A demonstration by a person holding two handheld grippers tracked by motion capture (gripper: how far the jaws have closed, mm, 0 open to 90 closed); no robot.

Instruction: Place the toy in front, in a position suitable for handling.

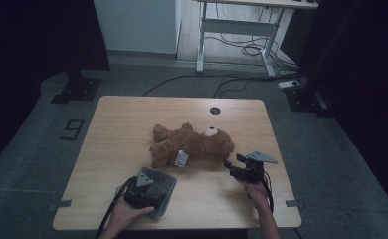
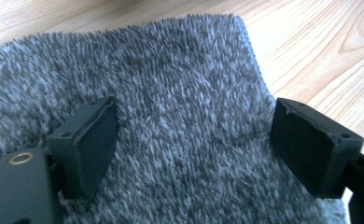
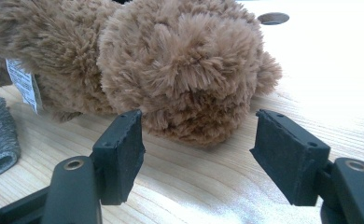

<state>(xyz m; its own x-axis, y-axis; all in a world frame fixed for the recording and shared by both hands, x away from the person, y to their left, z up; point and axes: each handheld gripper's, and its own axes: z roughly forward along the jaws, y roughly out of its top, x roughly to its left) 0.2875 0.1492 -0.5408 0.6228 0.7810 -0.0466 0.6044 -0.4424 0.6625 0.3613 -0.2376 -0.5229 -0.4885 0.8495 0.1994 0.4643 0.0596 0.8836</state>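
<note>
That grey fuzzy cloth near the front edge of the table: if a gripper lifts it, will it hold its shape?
Probably not. The grey cloth lies flat on the table with soft pile and a thin stitched edge, so it would likely droop. It looks light. Pushed, it may bunch up rather than slide.

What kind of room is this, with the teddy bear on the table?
Probably a lab or workshop for recording, not a home: a bare wooden table with a teddy bear, cables trailing over grey floor under a desk frame, and dark stands beside it.
</note>
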